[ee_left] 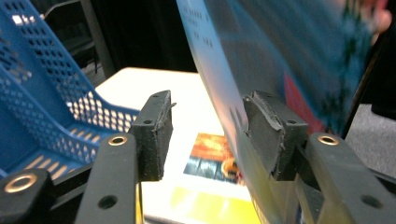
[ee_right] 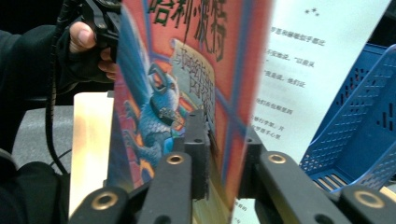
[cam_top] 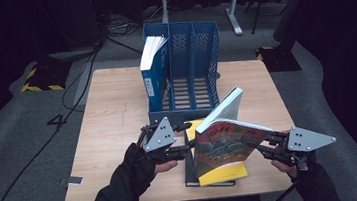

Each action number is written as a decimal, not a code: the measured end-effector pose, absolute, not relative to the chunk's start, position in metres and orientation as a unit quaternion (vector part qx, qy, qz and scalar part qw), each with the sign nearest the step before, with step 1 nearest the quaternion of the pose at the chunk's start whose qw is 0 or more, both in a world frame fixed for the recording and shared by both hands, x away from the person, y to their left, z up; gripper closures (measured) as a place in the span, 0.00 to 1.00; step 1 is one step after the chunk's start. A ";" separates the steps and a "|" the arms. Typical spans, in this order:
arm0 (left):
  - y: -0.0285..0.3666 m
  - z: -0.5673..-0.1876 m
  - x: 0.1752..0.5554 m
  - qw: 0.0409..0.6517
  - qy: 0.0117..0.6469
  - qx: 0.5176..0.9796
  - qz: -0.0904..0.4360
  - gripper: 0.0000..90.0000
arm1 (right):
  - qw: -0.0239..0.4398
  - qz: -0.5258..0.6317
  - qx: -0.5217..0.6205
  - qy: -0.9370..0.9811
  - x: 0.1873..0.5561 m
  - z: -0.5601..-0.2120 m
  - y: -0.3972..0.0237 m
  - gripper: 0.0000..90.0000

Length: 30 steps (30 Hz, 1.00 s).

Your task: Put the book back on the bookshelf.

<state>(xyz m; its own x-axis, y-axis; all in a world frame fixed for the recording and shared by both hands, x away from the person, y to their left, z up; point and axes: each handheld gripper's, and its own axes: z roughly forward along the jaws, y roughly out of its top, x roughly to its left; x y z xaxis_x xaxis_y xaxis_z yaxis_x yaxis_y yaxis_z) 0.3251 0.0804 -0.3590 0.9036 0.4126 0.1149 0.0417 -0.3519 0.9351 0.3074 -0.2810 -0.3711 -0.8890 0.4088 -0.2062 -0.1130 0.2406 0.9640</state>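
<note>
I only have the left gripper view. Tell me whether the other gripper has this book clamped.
Observer: Yes. The right gripper is shut on the cover edge of the held book, which stands tilted above the table.
Operator: Report what's in the rack.
Observer: The blue rack has one standing book in its leftmost slot. The other two slots are empty.

I'm holding a glossy paper-covered book (cam_top: 224, 148) between my right gripper's (ee_right: 223, 154) matt black pads (ee_right: 198, 154); my left gripper's (ee_left: 210, 140) rubbery pads (ee_left: 266, 135) are looking worn and rough. The matt wood-grain table (cam_top: 113, 117) is carrying a perforated blue plastic file rack (cam_top: 197, 63)
</note>
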 end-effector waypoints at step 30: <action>0.078 -0.404 0.311 0.451 0.133 0.878 0.090 0.34 | 0.198 0.608 0.069 0.766 0.302 -0.373 -0.283 0.95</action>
<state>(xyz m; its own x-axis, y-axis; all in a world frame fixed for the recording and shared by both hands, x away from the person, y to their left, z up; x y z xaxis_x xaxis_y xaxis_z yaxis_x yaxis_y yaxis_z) 0.3114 0.0778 -0.4037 0.9484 0.3150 0.0371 0.1533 -0.5575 0.8159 0.3020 -0.2835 -0.3729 -0.9125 0.3454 -0.2191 -0.1346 0.2523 0.9582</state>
